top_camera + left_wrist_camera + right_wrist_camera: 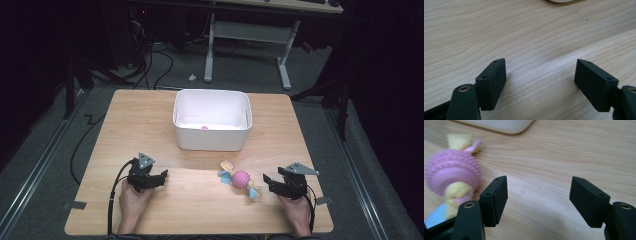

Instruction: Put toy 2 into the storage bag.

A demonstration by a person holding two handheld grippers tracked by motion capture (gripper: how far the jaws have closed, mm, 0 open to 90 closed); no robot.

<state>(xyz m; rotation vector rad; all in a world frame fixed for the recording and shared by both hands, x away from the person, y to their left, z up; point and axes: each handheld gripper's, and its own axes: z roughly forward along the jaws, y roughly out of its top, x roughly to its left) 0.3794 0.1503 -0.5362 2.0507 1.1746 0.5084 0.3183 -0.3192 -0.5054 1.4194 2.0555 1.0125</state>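
Nearest the person, at the front edge of the wooden table [200,200], two hands come in from below, each holding a black two-jaw gripper; the left gripper [161,176] sits at the near left, its jaws pointing toward the middle of the table, standing well apart with only bare wood grain between them, as the left gripper view [540,75] shows plainly; a black cable trails from it back off the near edge; the right gripper [266,181] rests at the near right, its jaws aimed leftward and likewise spread wide, gripping nothing; in the right gripper view [538,195] the gap between its jaws holds only tabletop; just beside that gripper, a little to its left in the high view, lies the toy [240,179], a pink knobbly ball with yellow, pink and pale blue cloth ends knotted through it; it lies flat on the table, untouched, outside the jaws; in the right gripper view the toy [452,173] lies to the left of the left-hand jaw, near it though whether they touch cannot be told; farther back, at the middle of the table, stands a white rectangular bin [212,137], upright and open-topped, with a small pink thing [204,128] lying inside against its near wall; beyond the table the grey floor carries loose black cables and the white legs of another desk.
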